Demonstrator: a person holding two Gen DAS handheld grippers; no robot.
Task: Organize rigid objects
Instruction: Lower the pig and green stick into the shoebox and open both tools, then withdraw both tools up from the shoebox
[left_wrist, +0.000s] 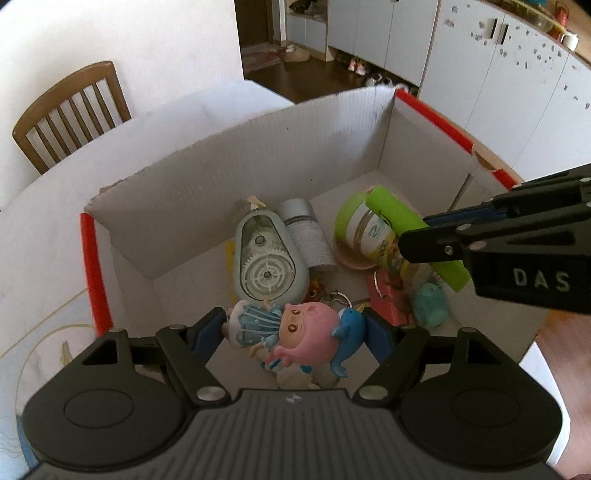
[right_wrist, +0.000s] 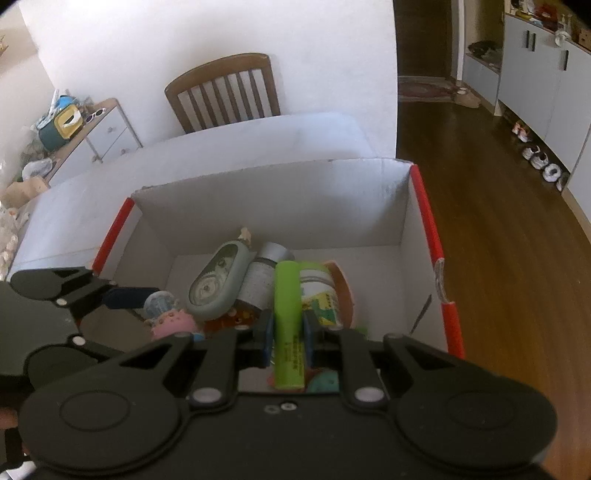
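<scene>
Both grippers over the open white cardboard box with red edges, each one loaded.

Left wrist view: left gripper spread wide yet clamped on a pink-headed plastic doll figure with a blue whale, its lower part hidden behind the gripper body; right gripper entering from the right, pinching a lime-green rectangular bar.
Right wrist view: right gripper narrowly closed on the bar, label print too blurred to read; doll half hidden behind the linkage.
</scene>
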